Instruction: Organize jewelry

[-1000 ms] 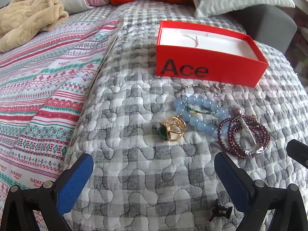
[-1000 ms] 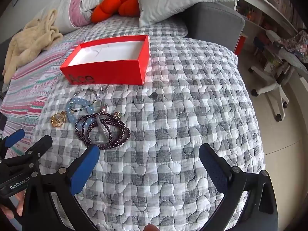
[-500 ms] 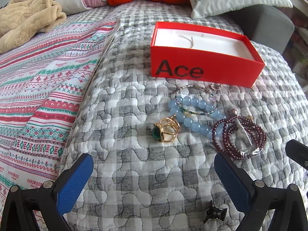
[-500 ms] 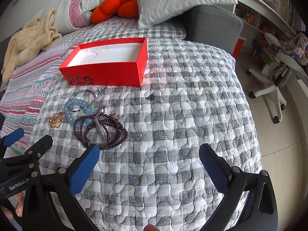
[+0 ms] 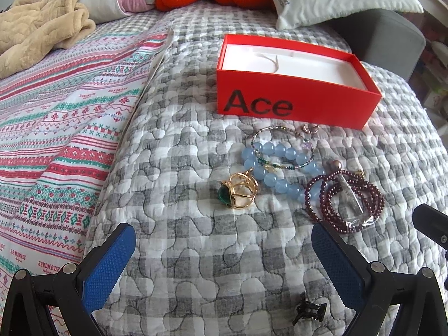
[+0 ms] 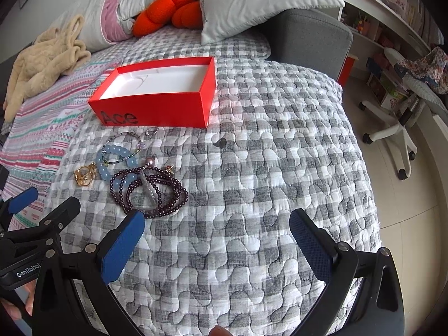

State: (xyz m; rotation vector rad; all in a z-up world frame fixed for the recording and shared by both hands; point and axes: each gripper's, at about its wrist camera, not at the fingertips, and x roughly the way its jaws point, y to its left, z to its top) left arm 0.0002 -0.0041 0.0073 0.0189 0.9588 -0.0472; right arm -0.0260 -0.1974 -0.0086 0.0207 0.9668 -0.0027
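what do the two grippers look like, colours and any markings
Both are alike: the left gripper and the right gripper have black plastic frames with silver screws and two fingers faced with blue textured pads. White "GenRobot" lettering shows on the left gripper's body in the right wrist view. No cables or sleeves are visible.

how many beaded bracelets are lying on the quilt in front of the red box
3: a thin multicolour one nearest the box, a chunky blue one under it, a coiled dark red strand rightmost. Overlaps may hide more.

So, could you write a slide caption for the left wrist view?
Open left hand-held gripper above quilt, facing gold ring, bead bracelets and red box.
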